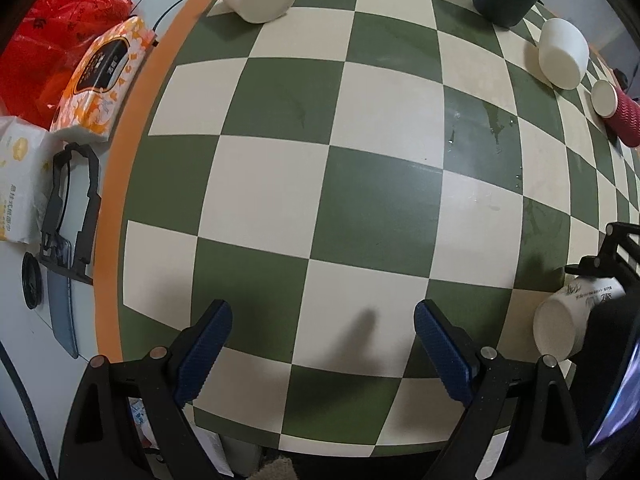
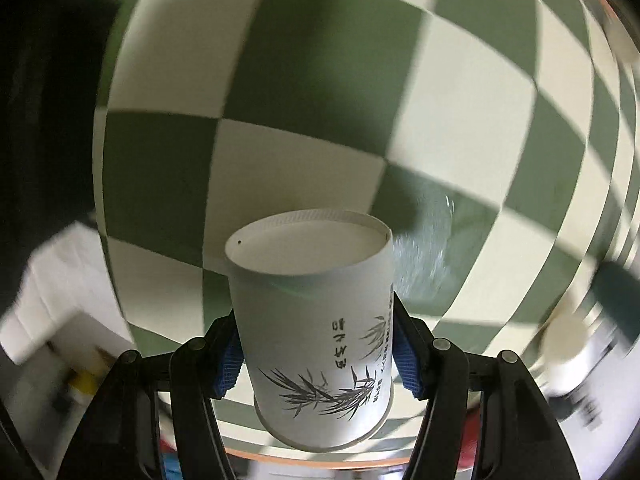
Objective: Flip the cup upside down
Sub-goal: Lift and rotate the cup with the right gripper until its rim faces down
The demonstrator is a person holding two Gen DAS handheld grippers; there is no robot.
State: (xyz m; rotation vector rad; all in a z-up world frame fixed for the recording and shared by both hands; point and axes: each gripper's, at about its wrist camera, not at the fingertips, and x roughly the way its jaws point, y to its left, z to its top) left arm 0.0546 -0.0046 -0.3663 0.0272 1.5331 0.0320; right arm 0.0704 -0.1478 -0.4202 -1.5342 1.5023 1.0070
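Right gripper clamped on the cup, base pointing away, rim toward the camera, held above the checkered table. Left gripper spread wide, empty, over the near edge. Best to finish the turn slowly, squeeze lightly to avoid crushing paper, then lower rim-down onto a dry square, away from the wet patch.

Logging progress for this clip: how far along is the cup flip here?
Done: the right claw has gripped the white paper cup with bamboo print and lifted it off the green-and-cream checkered table; its recessed base faces the camera. In hand: the turn, with blur showing motion. Left: setting it down rim-first and releasing. The left claw is open and idle.
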